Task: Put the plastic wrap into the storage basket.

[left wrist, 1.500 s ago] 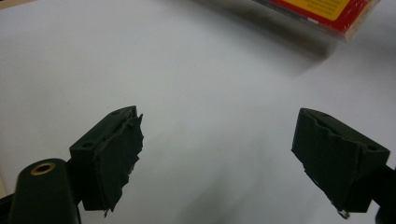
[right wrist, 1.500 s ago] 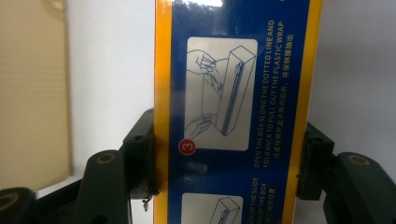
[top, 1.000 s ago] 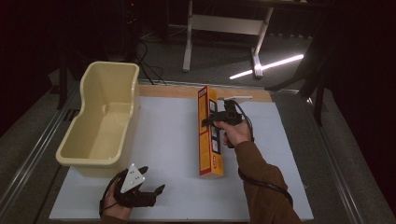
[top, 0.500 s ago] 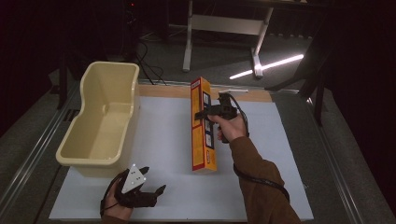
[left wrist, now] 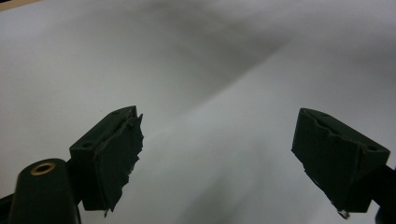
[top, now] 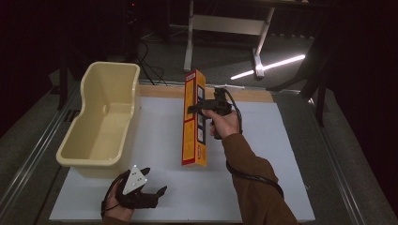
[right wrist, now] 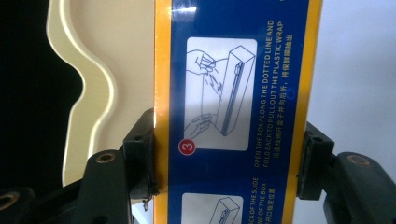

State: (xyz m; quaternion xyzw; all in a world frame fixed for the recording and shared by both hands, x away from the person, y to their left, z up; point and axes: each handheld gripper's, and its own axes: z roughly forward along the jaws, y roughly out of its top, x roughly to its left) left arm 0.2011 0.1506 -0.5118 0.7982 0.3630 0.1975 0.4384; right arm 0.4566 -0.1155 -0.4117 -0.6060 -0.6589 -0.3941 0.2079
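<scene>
High view: my right tool (top: 195, 108) is clenched on the plastic wrap box (top: 194, 126), carrying it; left tool (top: 149, 193) idle, released. Next, I reckon: swing left, drop into cream tub (top: 101, 140).

A white sheet (top: 281, 154) is laid over a table whose wooden edge (top: 253, 95) is seen at the far side. Beyond it, a dark room is shown, with a grey floor (top: 291, 79), the metal legs of a stand (top: 256, 47), black cables (top: 150, 65) and a bright strip of light (top: 267, 67).
</scene>
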